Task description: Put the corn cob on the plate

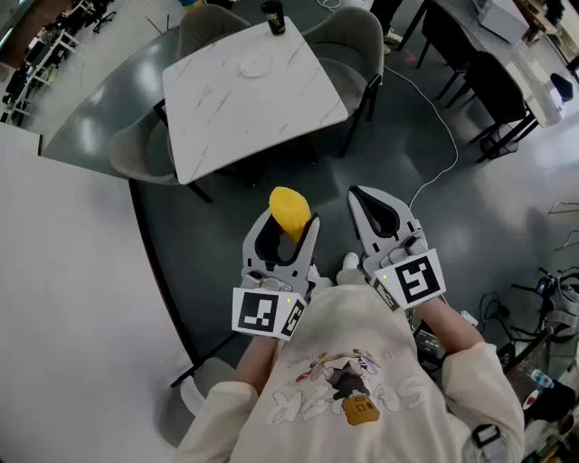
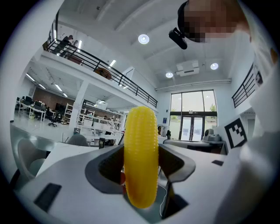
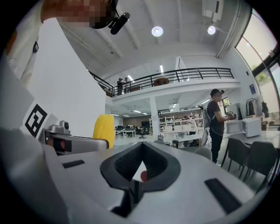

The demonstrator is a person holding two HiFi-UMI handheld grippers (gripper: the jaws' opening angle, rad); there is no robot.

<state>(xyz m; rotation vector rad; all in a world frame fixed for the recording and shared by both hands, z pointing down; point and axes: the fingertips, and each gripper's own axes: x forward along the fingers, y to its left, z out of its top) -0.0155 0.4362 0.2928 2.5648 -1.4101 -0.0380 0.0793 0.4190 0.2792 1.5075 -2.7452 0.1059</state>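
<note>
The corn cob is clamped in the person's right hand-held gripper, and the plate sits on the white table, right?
No: the corn cob is clamped in the left hand-held gripper, as the left gripper view shows. The plate does sit on the white table.

Bright yellow corn cob point(image 1: 289, 212) among whites and greys

The cob's skin is ribbed with neat rows of kernels. The left gripper point(image 1: 289, 220) and right gripper point(image 1: 369, 194) are pale grey-white with black textured pads, and each carries black-on-white square markers point(image 1: 256, 312). The table point(image 1: 244, 108) is white marble with thin grey veins, the plate point(image 1: 256, 65) on it white and the cup point(image 1: 273, 17) dark. The chairs point(image 1: 136, 158) are grey, the floor point(image 1: 398, 154) is dark grey-green, and the sweatshirt point(image 1: 298, 407) is cream with a cartoon print.
</note>
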